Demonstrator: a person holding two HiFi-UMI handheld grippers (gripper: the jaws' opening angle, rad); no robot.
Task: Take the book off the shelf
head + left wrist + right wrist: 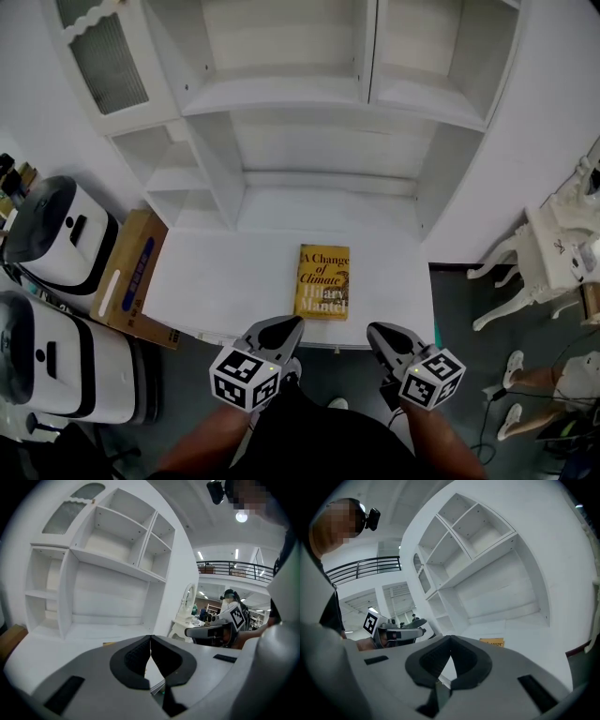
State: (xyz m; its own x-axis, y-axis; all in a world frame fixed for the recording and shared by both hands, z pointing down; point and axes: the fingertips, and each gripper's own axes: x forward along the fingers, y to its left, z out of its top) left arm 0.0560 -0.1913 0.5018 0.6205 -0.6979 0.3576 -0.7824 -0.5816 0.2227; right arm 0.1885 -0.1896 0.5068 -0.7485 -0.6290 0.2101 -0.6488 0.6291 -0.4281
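Note:
A yellow book (323,281) lies flat, cover up, on the white desk surface (234,281) of the shelf unit, near its front edge. Both grippers hang in front of that edge, near my body, apart from the book. My left gripper (289,328) is shut with nothing in it, its tip just left of the book's near corner. My right gripper (377,333) is also shut and empty, to the book's right. In the left gripper view the jaws (150,637) meet, and a sliver of the book (108,644) shows. The right gripper view shows closed jaws (450,639) and the book's edge (492,642).
The white shelf unit (309,94) has bare compartments above the desk. A cardboard box (131,277) and two white machines (56,234) stand at the left. A white ornate table (553,253) is at the right, on dark floor.

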